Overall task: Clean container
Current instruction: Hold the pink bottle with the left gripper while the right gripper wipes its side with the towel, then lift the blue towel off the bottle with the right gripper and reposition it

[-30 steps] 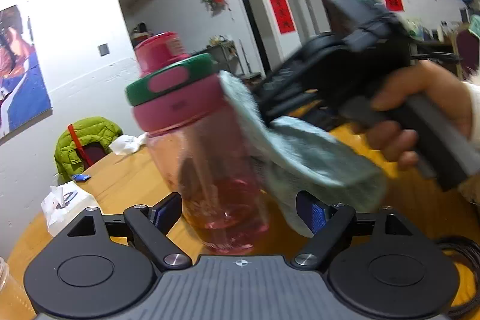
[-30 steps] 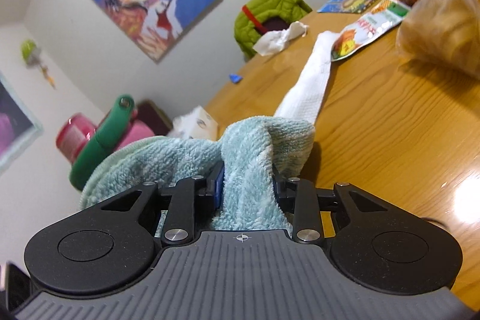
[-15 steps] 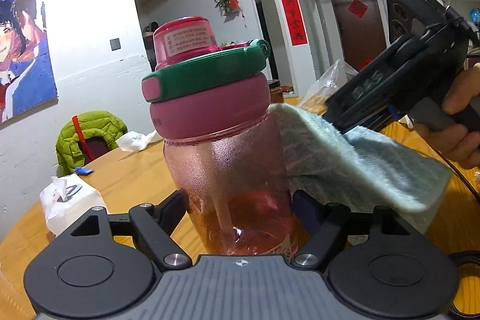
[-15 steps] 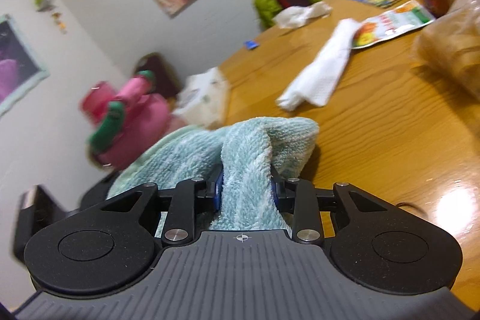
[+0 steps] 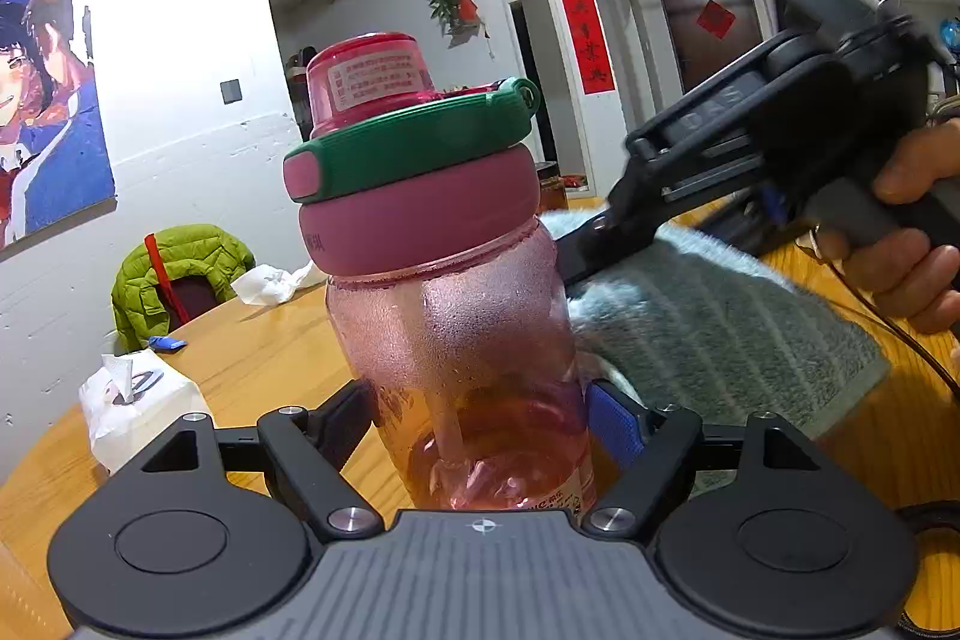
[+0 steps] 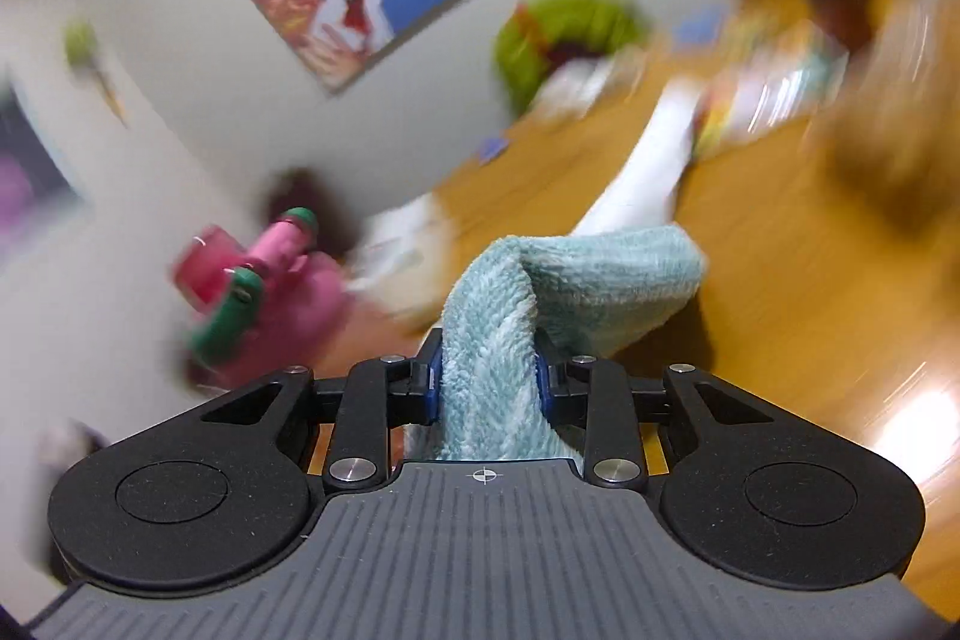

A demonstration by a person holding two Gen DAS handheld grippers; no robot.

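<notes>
Since a moment ago my right gripper has swung quickly, so its whole view is smeared, and the bottle now sits lower and further left in that view, tilted. In the left wrist view the bottle has grown larger and stands nearly upright. My left gripper has its two fingers closed against the lower body of the pink see-through bottle, one finger on each side, holding it above the wooden table. The bottle carries a pink collar, a green flip lid and a darker pink cap on top; amber liquid sits in its bottom part, and fine droplets cover the inside wall. My right gripper is clamped tight on a fold of the pale teal towel, which bulges forward past the fingertips. From the left wrist view the towel hangs from that gripper and touches the bottle's right side just under the collar, with my right hand around the handle behind it. A white tissue pack lies on the table to the left, near crumpled white paper and a green jacket draped on a chair. An anime poster hangs on the wall.
</notes>
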